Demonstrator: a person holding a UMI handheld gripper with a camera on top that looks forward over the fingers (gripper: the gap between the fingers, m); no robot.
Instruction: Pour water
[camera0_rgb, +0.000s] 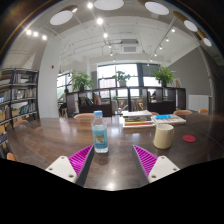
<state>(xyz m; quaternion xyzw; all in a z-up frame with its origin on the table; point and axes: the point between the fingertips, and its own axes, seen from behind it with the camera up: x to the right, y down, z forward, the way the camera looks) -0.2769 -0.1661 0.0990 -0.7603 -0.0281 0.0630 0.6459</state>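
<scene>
A clear plastic water bottle (100, 133) with a blue label and blue cap stands upright on the dark wooden table (115, 165), just ahead of my left finger. A cream-coloured cup (164, 136) stands to the right, beyond my right finger. My gripper (112, 160) is open and empty, its magenta pads (80, 158) spread wide over the table. The bottle is slightly left of the gap's middle, ahead of the fingertips and not between them.
A stack of books (140, 119) lies behind the cup, and a small red disc (189, 138) lies on the table to the right. Chairs, plants and bookshelves stand far beyond the table.
</scene>
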